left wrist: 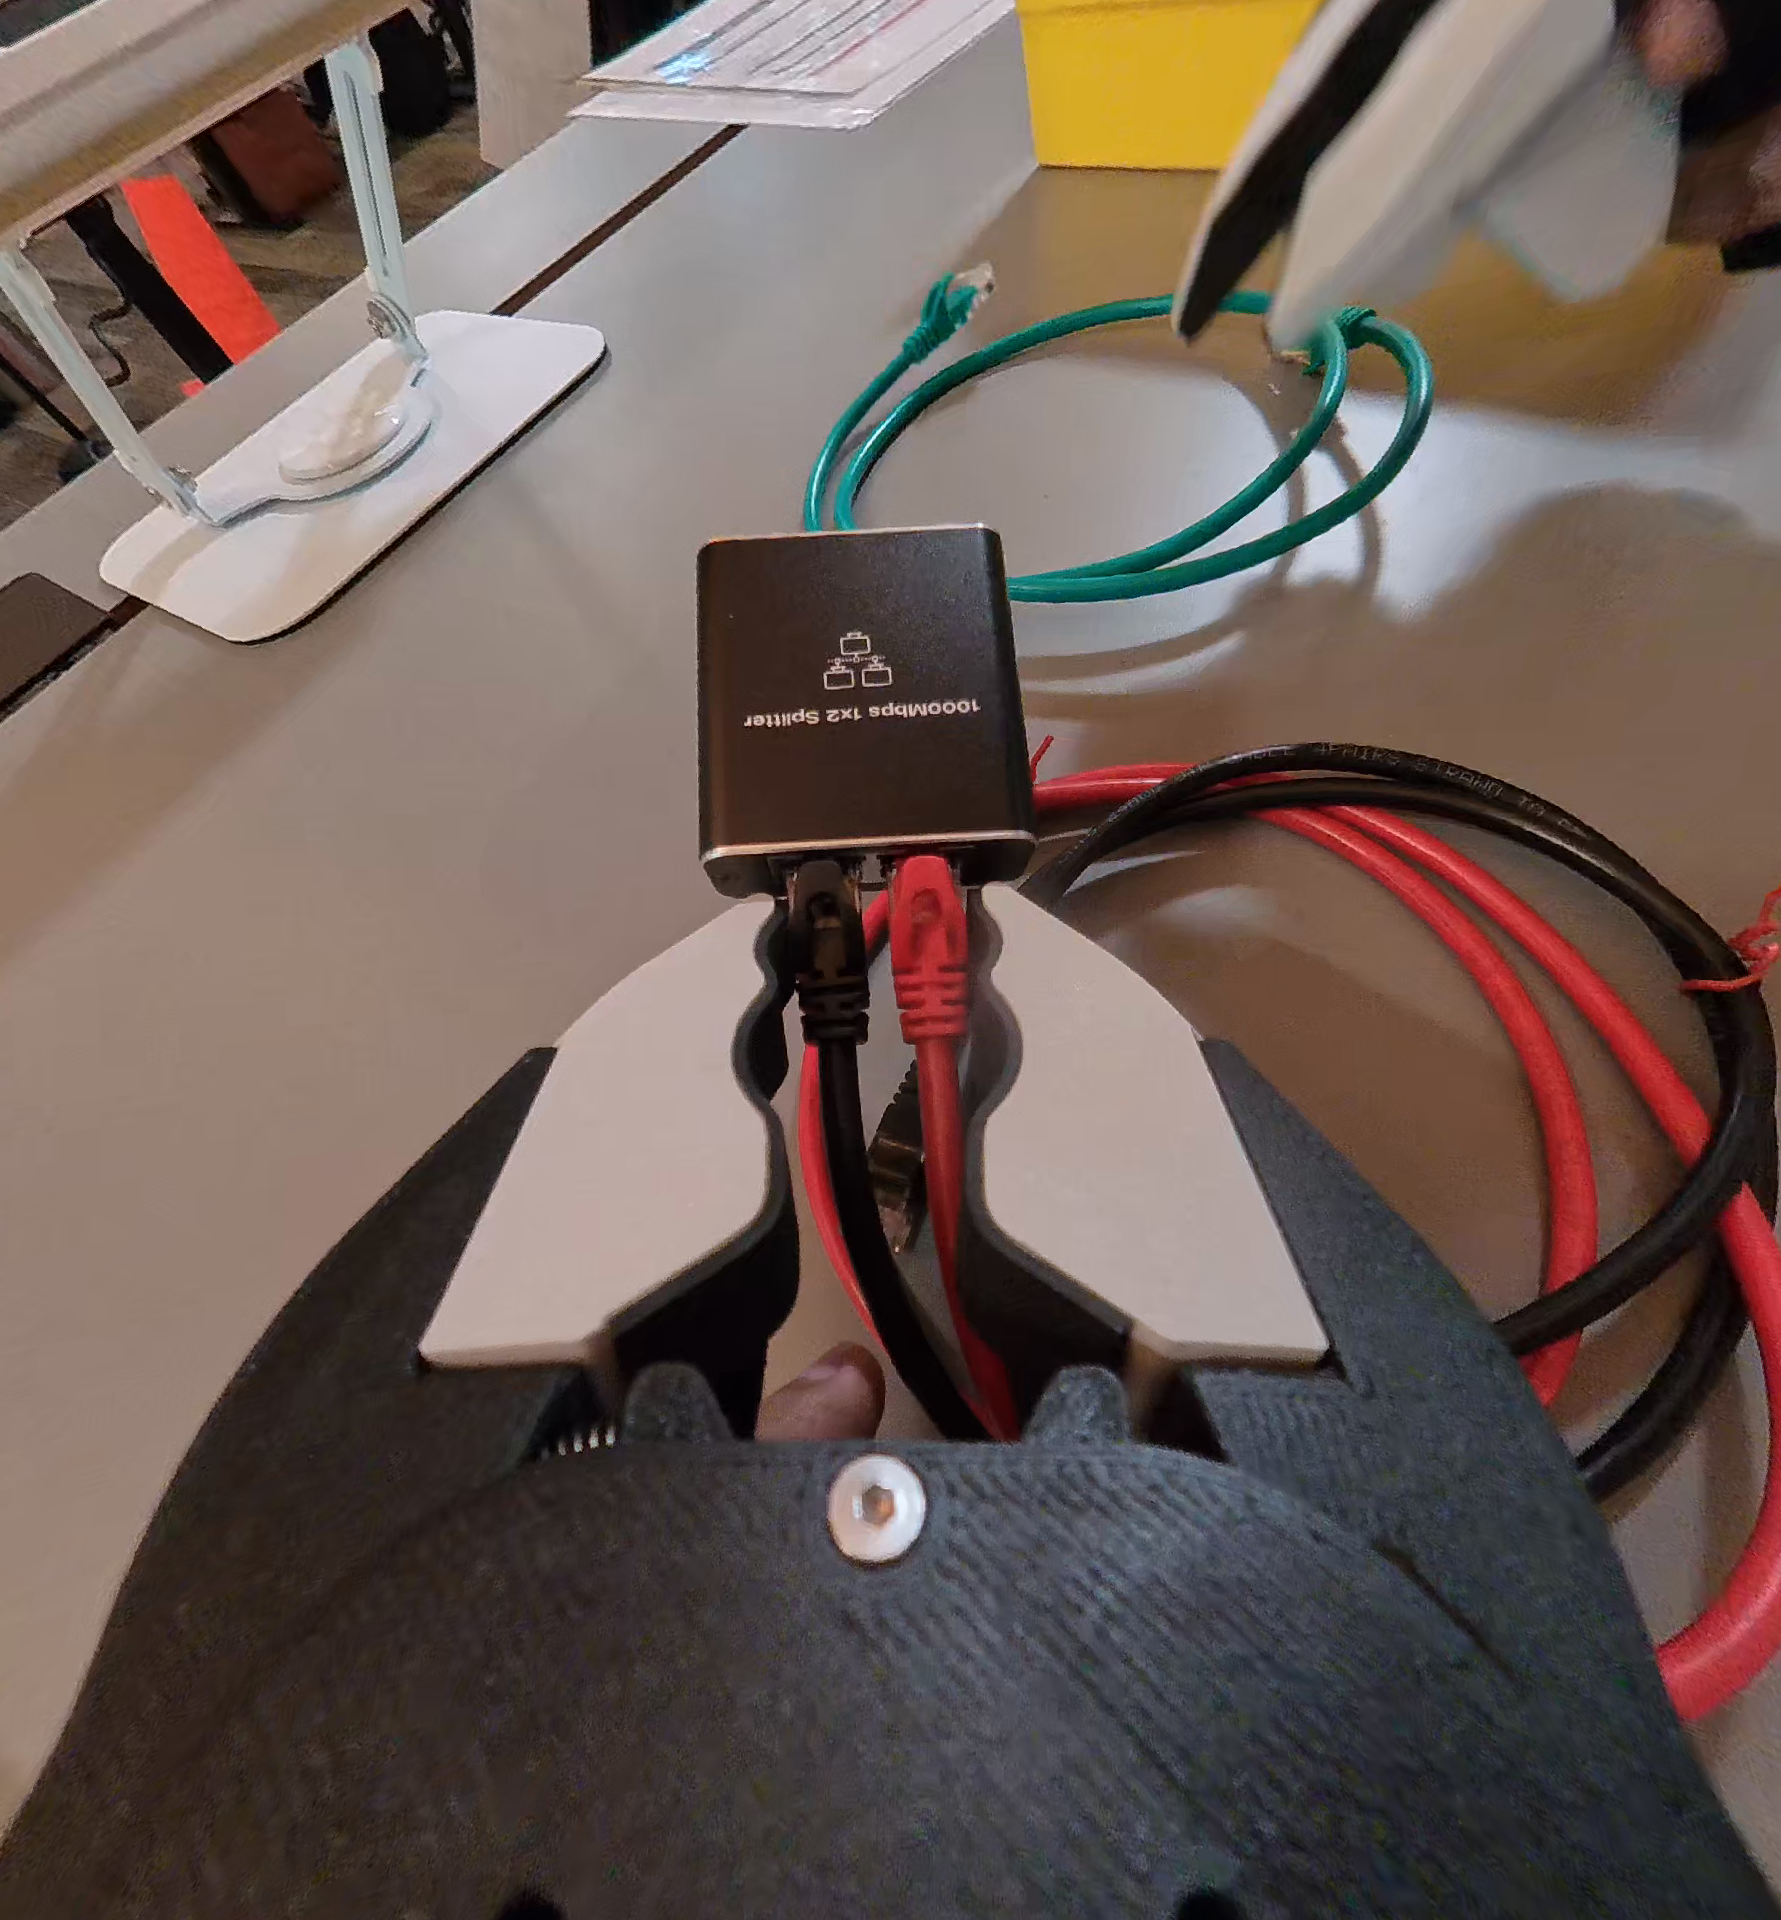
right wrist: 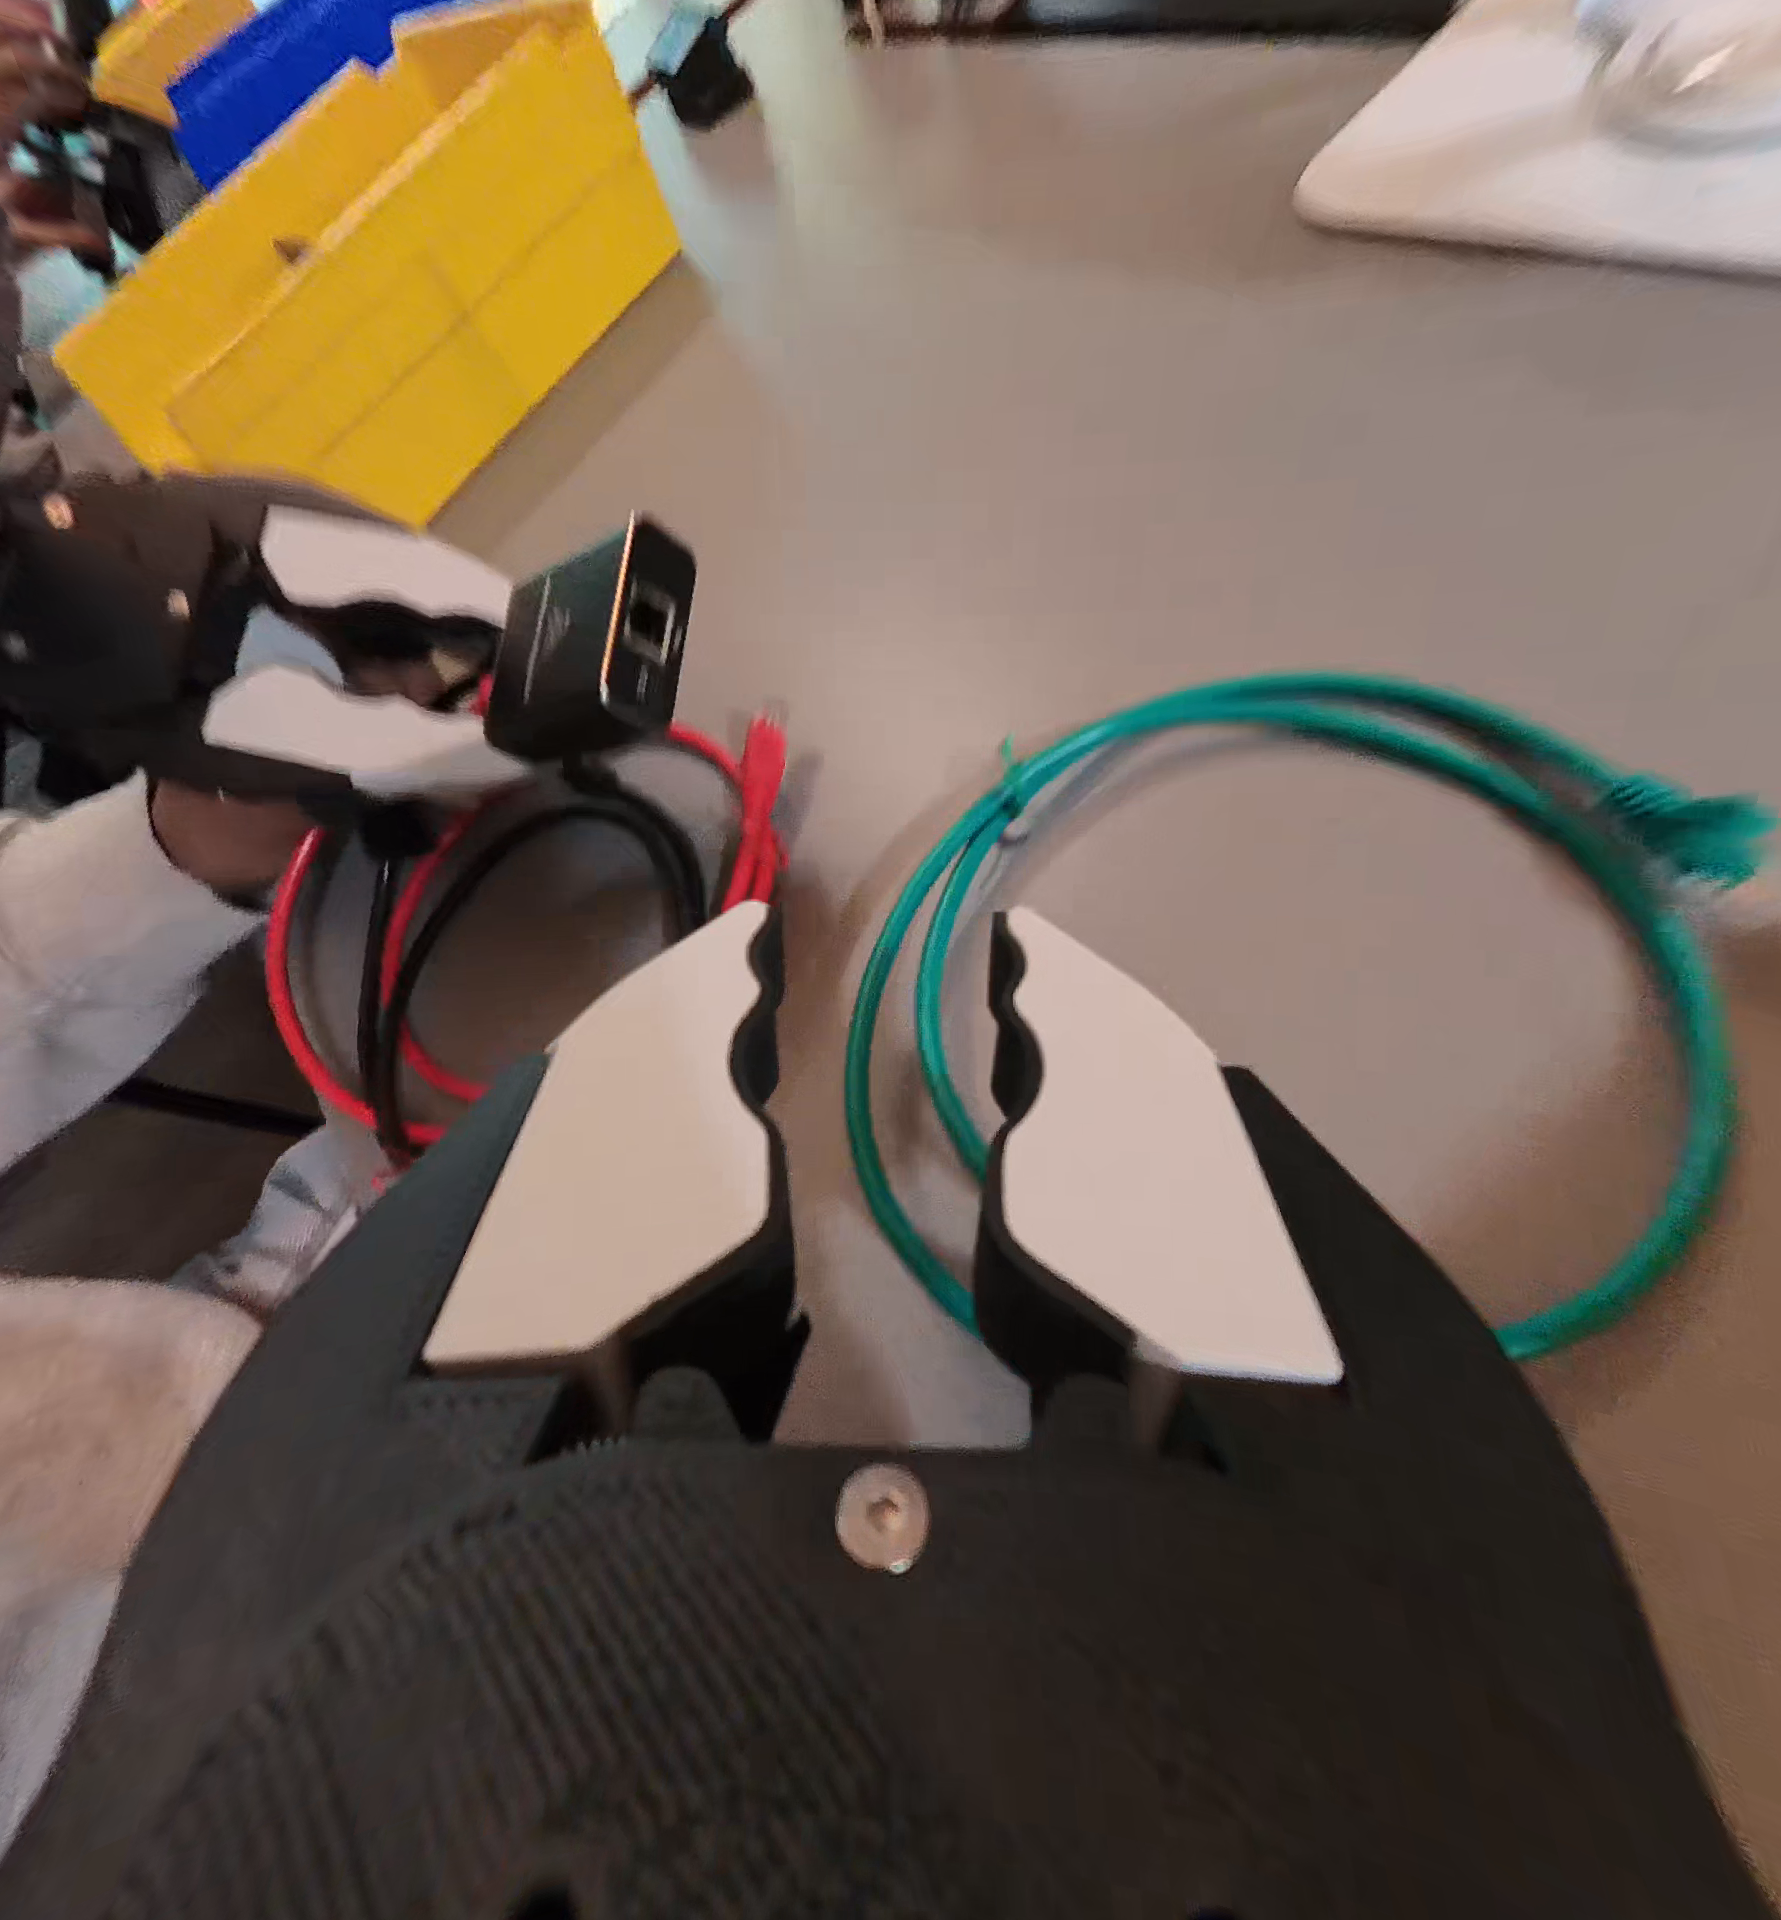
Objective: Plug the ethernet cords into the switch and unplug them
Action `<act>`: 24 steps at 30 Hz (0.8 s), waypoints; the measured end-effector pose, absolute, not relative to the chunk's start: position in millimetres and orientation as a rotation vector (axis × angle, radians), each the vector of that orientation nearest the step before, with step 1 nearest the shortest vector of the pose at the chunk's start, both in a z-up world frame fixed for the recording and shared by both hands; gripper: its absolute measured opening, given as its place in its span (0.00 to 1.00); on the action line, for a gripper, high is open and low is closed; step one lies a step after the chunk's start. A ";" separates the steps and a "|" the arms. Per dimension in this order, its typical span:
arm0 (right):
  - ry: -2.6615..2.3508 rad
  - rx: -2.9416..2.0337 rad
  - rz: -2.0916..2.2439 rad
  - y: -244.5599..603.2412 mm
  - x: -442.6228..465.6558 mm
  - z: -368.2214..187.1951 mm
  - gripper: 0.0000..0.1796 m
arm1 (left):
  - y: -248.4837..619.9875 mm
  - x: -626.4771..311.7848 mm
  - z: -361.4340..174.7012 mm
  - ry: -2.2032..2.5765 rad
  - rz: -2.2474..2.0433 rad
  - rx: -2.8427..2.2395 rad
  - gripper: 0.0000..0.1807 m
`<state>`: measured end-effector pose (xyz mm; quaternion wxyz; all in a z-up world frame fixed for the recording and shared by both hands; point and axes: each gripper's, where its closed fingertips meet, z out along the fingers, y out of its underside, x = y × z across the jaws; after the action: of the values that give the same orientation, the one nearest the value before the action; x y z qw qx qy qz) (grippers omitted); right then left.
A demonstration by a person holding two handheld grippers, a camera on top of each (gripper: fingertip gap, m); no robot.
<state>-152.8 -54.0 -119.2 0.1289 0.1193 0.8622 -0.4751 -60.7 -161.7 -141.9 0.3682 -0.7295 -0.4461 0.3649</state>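
Left tongs: the left gripper [left wrist: 878, 914] is narrow, its two white-faced fingers pressing from both sides on the black plug [left wrist: 826, 961] and red plug [left wrist: 930, 961] where they enter the box; in the right wrist view it [right wrist: 491, 675] sits at middle left and carries the box lifted above the table.
Right tongs: the right gripper [right wrist: 886, 935] is wide, with nothing between its fingers; it hangs over the green loop at lower centre of its own frame, and shows blurred at upper right of the left wrist view [left wrist: 1239, 322].
Switch: small black metal box with rounded edges [left wrist: 860, 707], centre of the left frame; one free port shows on its far face [right wrist: 647, 623].
Black round cable [left wrist: 1634, 904]: plugged into the left near port, coiled at right of the frame.
Red round cable [left wrist: 1551, 1060]: plugged into the right near port, coiled together with the black one.
Green thin cable [left wrist: 1177, 540]: lying in a loop on the table behind the box, both ends free, one clear plug [left wrist: 969, 286] at upper centre.
Beige smooth table [left wrist: 346, 935]: under everything.
Yellow plastic bin [right wrist: 387, 301]: upper left of the right frame.
White flat stand base [left wrist: 346, 468]: upper left of the left frame.
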 end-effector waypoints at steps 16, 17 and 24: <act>2.826 -0.528 -0.959 -21.7 -101.0 -171.6 0.03 | -158.9 -60.2 -143.6 -1.130 0.941 -1.898 0.18; 2.820 -0.647 -0.901 -9.6 -98.1 -174.7 0.03 | -158.9 -60.1 -143.2 -1.128 0.940 -1.895 0.18; 2.876 -0.445 -0.792 37.6 -135.8 -157.3 0.12 | -159.1 -59.6 -141.7 -1.125 0.928 -1.880 0.18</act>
<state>-135.8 37.6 -157.3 0.0627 -0.1472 0.9517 -0.2621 -59.6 -159.1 -141.7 0.3719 -0.7335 -0.4390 0.3620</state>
